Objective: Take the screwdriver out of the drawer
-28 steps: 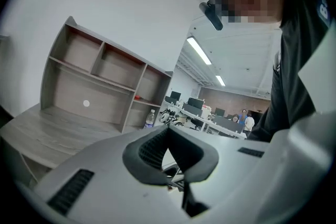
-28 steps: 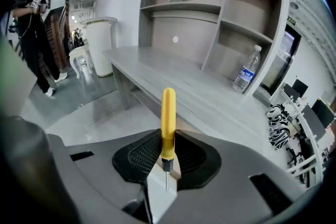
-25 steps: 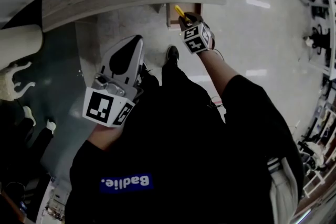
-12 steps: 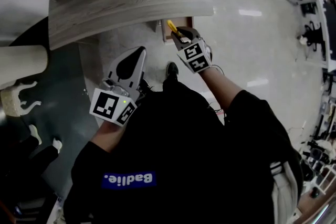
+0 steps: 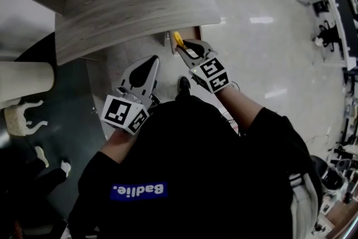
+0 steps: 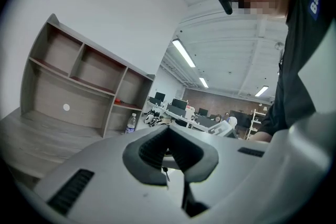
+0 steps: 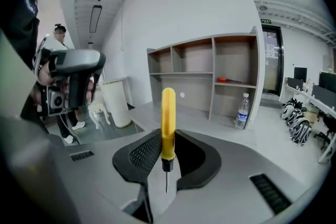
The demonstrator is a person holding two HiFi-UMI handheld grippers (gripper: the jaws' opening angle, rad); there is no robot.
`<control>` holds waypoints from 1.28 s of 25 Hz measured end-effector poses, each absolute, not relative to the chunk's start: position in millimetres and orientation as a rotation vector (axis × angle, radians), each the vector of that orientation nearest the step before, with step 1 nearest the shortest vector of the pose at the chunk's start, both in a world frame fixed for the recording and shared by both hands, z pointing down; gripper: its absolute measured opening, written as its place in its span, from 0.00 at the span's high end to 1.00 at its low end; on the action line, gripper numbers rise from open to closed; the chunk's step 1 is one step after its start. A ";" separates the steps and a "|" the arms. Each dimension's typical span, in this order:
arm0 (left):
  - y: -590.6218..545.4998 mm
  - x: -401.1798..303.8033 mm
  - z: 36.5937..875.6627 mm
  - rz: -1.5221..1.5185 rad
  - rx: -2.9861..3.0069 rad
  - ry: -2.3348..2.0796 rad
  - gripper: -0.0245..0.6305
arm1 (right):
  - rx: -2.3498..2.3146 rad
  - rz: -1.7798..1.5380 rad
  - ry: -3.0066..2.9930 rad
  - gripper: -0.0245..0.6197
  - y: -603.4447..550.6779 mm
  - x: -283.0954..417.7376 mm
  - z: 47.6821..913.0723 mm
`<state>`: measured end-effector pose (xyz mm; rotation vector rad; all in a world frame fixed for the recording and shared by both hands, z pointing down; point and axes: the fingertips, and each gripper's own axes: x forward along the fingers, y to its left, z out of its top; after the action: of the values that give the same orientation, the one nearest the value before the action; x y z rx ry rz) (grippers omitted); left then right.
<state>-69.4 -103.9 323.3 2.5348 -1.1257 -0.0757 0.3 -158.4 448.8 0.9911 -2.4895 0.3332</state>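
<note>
The screwdriver has a yellow handle and a thin metal tip. It stands upright between the pads of my right gripper, which is shut on the handle, with the tip pointing back toward the camera. From the head view the screwdriver sticks out of the right gripper, lifted above the open brown drawer under the desk edge. My left gripper hangs to the left of it with its jaws together. Nothing is held in the left gripper.
A curved grey wooden desk lies ahead, with an open shelf unit and a water bottle behind it. A white cylindrical bin and a white animal figure stand at the left. Office desks stand on the pale floor at the far right.
My right gripper has risen with the screwdriver, up and away from the drawer toward the desk edge. The left gripper has hardly moved.
</note>
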 end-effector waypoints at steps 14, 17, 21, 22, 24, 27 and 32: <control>-97.0 -59.3 305.5 -0.085 2.602 -1.047 0.97 | 1.047 0.347 -2.769 0.81 -134.9 -17.9 337.4; -93.4 -57.2 301.9 -0.084 2.613 -1.041 0.97 | 1.039 0.356 -2.801 0.81 -128.1 -19.0 326.7; -89.1 -56.5 301.4 -0.083 2.619 -1.035 0.97 | 1.029 0.367 -2.817 0.81 -119.4 -22.1 321.5; -88.2 -56.3 301.1 -0.083 2.620 -1.034 0.97 | 1.022 0.366 -2.820 0.81 -117.3 -22.8 321.3; -85.4 -54.9 300.3 -0.080 2.627 -1.029 0.97 | 1.001 0.360 -2.827 0.81 -113.4 -23.8 321.3; -81.3 -53.1 300.4 -0.067 2.634 -1.022 0.97 | 0.994 0.371 -2.847 0.81 -109.2 -24.5 318.9; -80.2 -54.2 296.0 -0.069 2.639 -1.019 0.97 | 0.961 0.365 -2.852 0.81 -105.5 -27.7 316.7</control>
<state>-54.2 -80.2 296.0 2.6387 -1.0193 -0.0687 -27.7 -105.5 316.7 0.9612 -2.8517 0.3651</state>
